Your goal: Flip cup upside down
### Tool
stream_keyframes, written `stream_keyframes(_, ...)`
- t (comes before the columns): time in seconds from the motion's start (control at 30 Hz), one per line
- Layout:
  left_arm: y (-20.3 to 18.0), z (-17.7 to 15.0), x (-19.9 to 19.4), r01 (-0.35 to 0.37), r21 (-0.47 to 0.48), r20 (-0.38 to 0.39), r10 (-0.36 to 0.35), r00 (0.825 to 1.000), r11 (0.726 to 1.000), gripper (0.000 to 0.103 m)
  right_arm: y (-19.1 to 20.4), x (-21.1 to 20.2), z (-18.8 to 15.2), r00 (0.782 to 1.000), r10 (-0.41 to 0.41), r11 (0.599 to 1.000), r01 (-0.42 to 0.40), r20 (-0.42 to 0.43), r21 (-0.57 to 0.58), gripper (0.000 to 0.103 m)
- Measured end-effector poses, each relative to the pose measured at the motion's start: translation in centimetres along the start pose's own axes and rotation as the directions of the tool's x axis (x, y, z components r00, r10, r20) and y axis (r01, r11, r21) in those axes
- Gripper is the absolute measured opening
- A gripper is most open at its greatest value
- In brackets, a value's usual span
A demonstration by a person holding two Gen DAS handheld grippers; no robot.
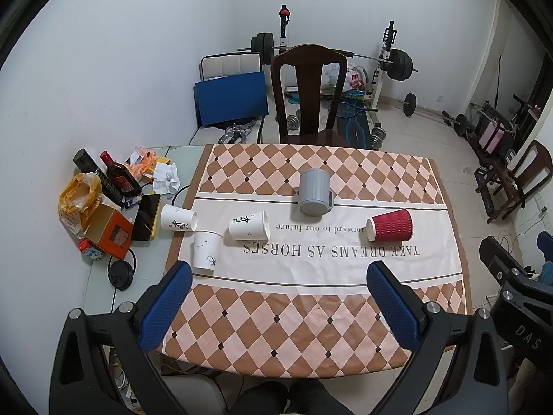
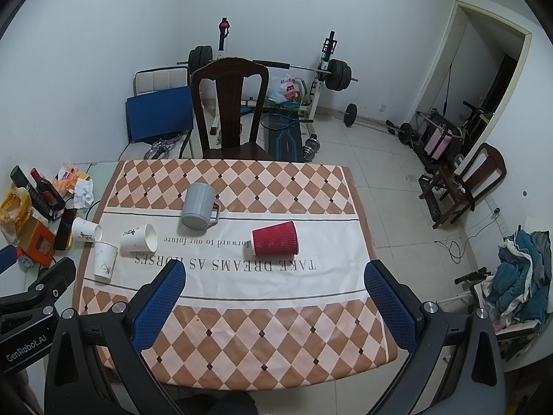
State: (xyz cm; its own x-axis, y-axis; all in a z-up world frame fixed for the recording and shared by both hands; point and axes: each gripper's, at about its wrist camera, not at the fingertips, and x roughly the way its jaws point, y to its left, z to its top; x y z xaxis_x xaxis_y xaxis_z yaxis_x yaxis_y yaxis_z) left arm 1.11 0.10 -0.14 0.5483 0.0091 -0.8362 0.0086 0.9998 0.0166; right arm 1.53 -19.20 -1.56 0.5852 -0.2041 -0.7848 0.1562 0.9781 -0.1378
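Note:
A red ribbed paper cup (image 1: 390,225) (image 2: 274,238) lies on its side on the tablecloth, mouth to the left. A grey mug (image 1: 314,192) (image 2: 198,206) stands upside down behind it. Two white paper cups lie on their sides at the left (image 1: 178,218) (image 1: 249,225). A third white cup (image 1: 206,251) (image 2: 104,261) stands upside down. My left gripper (image 1: 279,295) is open and empty above the table's near edge. My right gripper (image 2: 274,299) is open and empty, hovering in front of the red cup.
The tablecloth (image 1: 311,314) has a diamond pattern and printed text. Bottles (image 1: 119,180), an orange box (image 1: 110,230), a bag and crumpled paper crowd the table's left end. A dark wooden chair (image 1: 308,93) stands behind the table. Gym weights lie on the floor beyond.

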Motion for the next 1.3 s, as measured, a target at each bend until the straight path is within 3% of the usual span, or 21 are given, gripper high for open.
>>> stream_keyframes(0.37,-0.1,-0.3,0.7,-0.013,-0.006,0.000,0.013,1.000,1.000,0.103,0.0,0.0,0.1,1.000,0.000,1.000,0.000,-0.003,0.005,0.103)
stream_keyframes(0.5,-2.0,0.2,1.9,-0.049,0.026,0.043,0.047,0.998,0.998,0.103,-0.5,1.1,0.0,1.000,0.008,0.999,-0.008,-0.013,0.034,0.103)
stream_keyframes(0.63,-5.9,1.5,5.7,-0.060,0.105,0.040,0.056,0.998,0.993,0.103,-1.9,5.8,-0.8,0.995,-0.031,0.998,0.035,-0.092,0.043,0.103)
stream_keyframes(0.77,-8.6,1.0,10.6,-0.076,0.224,0.009,0.076,0.997,0.972,0.103,-4.5,13.0,-3.0,0.970,-0.057,0.996,0.072,-0.236,0.056,0.103)
stream_keyframes(0.93,-14.8,0.6,19.3,-0.043,0.406,-0.083,0.083,0.993,0.913,0.103,-8.0,23.5,-7.6,0.903,-0.040,0.993,0.084,-0.427,0.084,0.090)
stream_keyframes(1.07,-18.6,0.2,23.9,-0.013,0.521,-0.125,0.091,0.988,0.854,0.103,-10.3,30.2,-10.5,0.849,-0.031,0.991,0.096,-0.528,0.096,0.089)
stream_keyframes(1.23,-23.8,-0.3,28.4,0.079,0.640,-0.188,0.056,0.980,0.764,0.102,-12.9,36.3,-12.5,0.808,-0.013,0.988,0.100,-0.590,0.115,0.088)
stream_keyframes(1.3,-25.5,-0.4,29.5,0.129,0.669,-0.215,0.025,0.976,0.732,0.096,-13.6,38.2,-13.0,0.795,0.005,0.988,0.092,-0.607,0.128,0.081)
